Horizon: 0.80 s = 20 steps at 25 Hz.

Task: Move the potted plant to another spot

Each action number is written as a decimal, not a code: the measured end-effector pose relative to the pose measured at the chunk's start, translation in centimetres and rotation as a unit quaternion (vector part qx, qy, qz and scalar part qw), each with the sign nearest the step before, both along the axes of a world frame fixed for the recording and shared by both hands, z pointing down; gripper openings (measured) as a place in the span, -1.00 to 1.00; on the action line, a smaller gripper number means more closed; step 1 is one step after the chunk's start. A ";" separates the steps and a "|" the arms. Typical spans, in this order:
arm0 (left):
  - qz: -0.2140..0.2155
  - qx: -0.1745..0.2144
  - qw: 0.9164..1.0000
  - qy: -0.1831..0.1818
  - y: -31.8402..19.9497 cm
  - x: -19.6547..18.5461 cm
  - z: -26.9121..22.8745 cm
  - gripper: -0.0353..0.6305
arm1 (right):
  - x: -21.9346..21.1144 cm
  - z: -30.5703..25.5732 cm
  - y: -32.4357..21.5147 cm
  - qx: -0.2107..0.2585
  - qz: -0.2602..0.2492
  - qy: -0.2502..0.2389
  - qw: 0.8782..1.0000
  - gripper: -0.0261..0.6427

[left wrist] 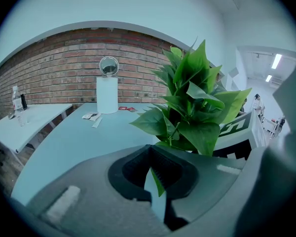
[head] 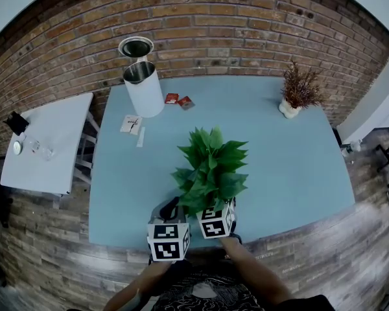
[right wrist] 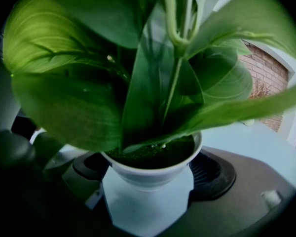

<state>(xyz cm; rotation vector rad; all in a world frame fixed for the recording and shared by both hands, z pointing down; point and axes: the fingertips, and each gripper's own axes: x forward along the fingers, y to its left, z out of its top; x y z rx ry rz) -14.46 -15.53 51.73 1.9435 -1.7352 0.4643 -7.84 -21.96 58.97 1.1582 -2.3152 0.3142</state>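
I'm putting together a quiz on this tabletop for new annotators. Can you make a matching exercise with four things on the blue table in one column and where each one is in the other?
Things
1. green potted plant
2. dried plant
3. white bin
4. red packets

Places
A. far right corner of the table
B. far side, just right of the white bin
C. near edge, between the jaws of the right gripper
D. far left corner of the table

Pairs: 1-C, 2-A, 3-D, 4-B
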 end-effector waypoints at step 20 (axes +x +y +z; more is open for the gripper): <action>0.007 0.000 1.000 -0.014 -1.7 5.3 -1.0 -0.89 | 5.2 -0.4 -1.8 -0.004 0.000 0.000 1.000 0.56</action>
